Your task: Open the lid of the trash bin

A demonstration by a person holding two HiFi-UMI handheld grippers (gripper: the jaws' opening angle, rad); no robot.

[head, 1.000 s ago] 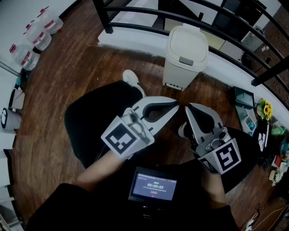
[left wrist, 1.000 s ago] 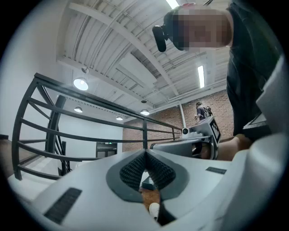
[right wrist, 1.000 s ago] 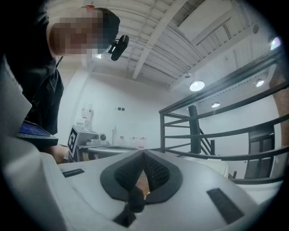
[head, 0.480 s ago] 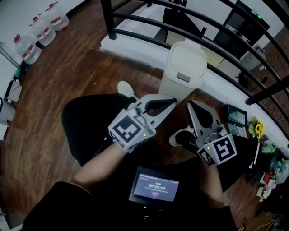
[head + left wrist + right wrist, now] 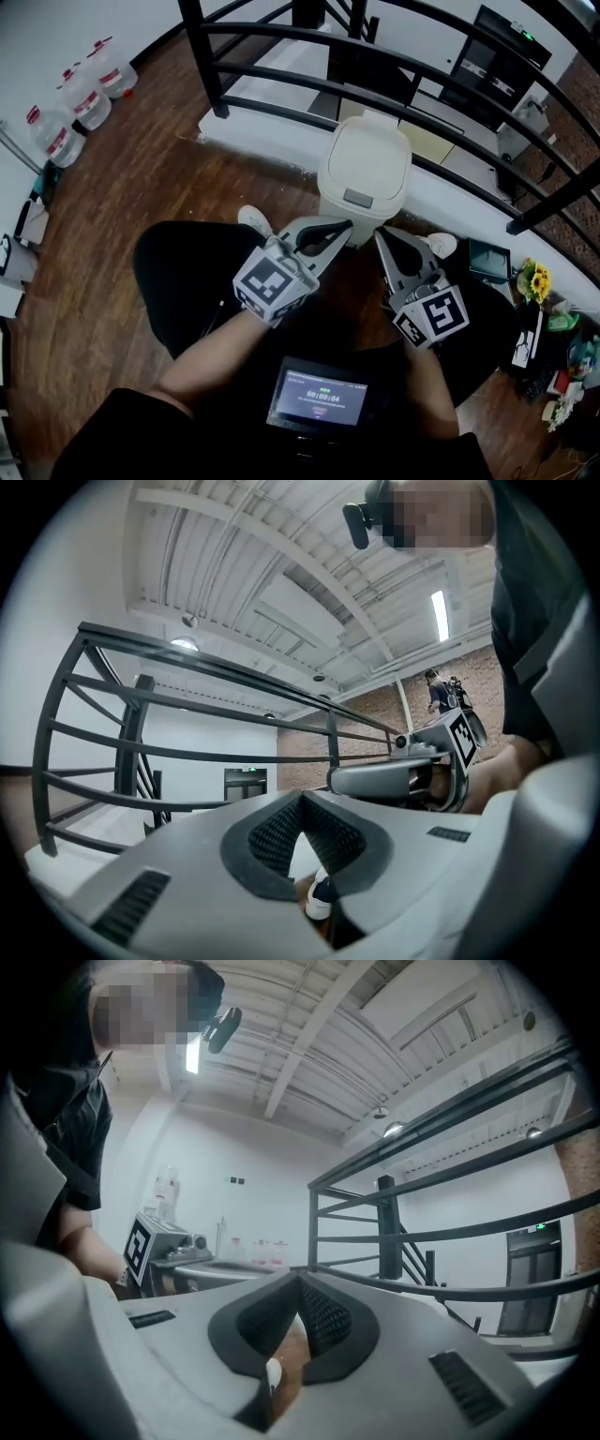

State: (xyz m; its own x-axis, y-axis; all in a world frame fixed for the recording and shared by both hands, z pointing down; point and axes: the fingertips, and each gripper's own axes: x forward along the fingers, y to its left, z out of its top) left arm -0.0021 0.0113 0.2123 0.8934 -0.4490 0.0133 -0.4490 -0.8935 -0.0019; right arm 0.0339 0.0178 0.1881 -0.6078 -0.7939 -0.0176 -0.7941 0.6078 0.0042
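Screen (image 5: pixel 319 392) reads 00:00:04; trash bin lid (image 5: pixel 366 161) down; left gripper (image 5: pixel 343 226), right gripper (image 5: pixel 379 235) closed.

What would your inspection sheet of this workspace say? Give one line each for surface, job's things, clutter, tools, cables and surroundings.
Surface: dark wooden floor.
Job's things: cream trash bin upright by the railing, lid closed.
Clutter: water bottles at far left; flowers and small items at right.
Tools: left tool and right tool both shut, empty, pointing toward the bin's front; contact unclear.
Cables: nothing seen.
Surroundings: black railing behind the bin; small screen at the person's chest.
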